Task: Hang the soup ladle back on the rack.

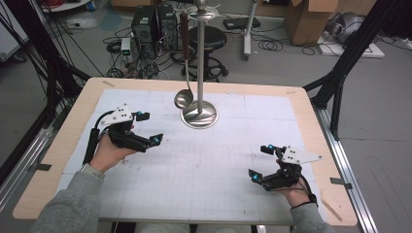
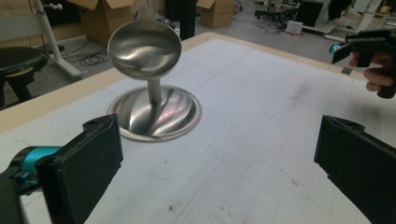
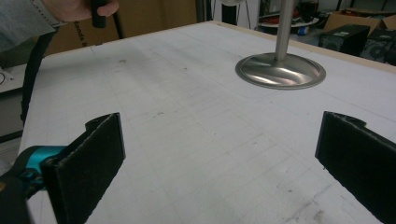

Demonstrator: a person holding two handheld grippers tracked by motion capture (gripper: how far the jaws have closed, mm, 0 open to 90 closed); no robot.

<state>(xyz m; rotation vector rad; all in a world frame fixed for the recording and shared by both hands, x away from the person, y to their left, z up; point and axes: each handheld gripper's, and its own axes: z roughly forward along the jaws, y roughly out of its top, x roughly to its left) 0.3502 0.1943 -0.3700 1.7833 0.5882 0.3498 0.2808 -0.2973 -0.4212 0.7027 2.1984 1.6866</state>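
Here: shiny steel ladle (image 1: 183, 99) hangs from stand (image 1: 199, 115), dark handle; both grippers' fingers spread, empty.

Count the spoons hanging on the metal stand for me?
1. A single ladle hangs from the top of the stand, on its left side, bowl just above the round base. Other hooks look bare, though the top is partly cut off.

Even, soft overhead light, faint shadows, glare on the ladle (image 2: 144, 46), slightly blurred frames.
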